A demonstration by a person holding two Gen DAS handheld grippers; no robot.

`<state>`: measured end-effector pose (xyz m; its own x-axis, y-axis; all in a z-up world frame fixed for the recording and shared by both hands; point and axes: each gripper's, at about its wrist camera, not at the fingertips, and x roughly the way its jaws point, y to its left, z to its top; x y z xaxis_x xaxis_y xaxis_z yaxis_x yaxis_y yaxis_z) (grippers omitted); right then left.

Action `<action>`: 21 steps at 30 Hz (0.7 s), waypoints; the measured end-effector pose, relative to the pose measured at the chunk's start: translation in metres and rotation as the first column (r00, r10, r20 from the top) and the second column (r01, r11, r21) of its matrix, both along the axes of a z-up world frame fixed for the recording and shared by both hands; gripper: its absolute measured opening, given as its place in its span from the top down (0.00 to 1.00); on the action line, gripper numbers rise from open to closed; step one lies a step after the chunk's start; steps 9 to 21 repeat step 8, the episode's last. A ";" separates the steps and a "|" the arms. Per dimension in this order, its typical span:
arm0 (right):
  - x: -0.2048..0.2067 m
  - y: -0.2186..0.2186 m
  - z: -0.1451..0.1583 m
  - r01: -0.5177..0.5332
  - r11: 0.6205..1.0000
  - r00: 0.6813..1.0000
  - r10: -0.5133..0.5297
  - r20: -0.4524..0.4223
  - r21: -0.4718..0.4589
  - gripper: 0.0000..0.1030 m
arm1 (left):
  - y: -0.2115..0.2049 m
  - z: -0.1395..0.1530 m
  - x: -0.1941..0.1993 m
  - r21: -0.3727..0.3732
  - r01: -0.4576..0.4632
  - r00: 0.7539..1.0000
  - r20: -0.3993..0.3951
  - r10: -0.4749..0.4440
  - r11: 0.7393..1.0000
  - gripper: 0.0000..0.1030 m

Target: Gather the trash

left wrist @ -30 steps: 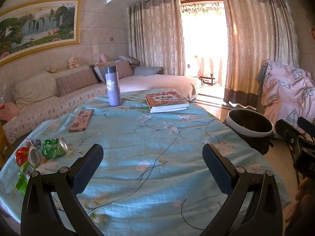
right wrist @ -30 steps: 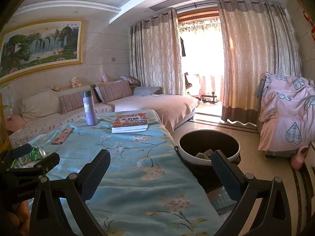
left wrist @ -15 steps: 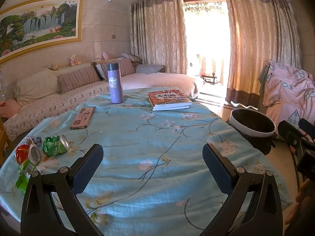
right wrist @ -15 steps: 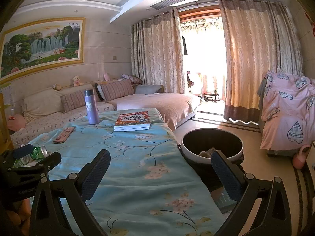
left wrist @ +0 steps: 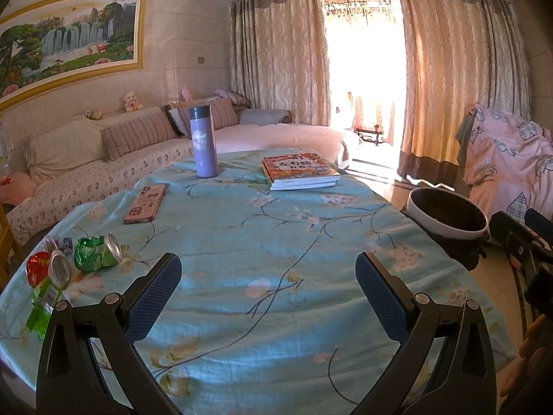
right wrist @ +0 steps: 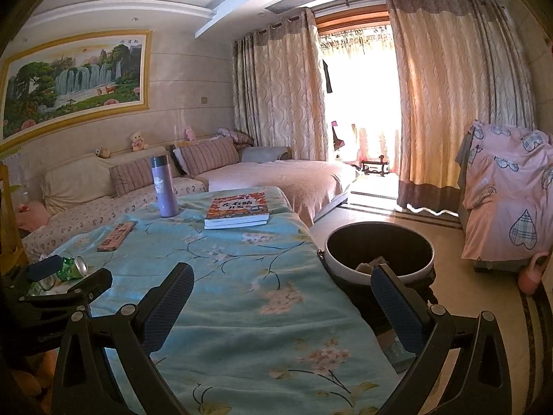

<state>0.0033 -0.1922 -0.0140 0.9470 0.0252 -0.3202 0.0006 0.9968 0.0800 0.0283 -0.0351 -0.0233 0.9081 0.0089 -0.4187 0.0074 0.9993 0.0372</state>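
trash [left wrist: 93,254], crushed cans, lies at the desk's [left wrist: 276,242] left edge; the view has crept forward slightly. both grippers [left wrist: 268,290] [right wrist: 280,302] hover wide-fingered, empty, so collecting hasn't begun; bin [right wrist: 378,278] waits right.

Framed waterfall painting [right wrist: 74,81], corner sofa [right wrist: 103,186], patterned curtains [right wrist: 280,90], sunlit balcony door [right wrist: 359,103]
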 end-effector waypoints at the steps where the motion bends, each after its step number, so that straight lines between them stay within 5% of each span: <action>1: 0.000 0.000 0.000 -0.001 1.000 1.000 0.001 -0.001 0.001 0.00 | 0.000 0.000 0.001 0.002 -0.001 1.000 -0.003 0.001 1.000 0.00; 21: 0.008 0.001 -0.003 -0.014 1.000 1.000 0.014 -0.021 0.012 0.00 | 0.002 -0.006 0.010 0.002 -0.004 0.999 -0.036 0.004 1.000 0.00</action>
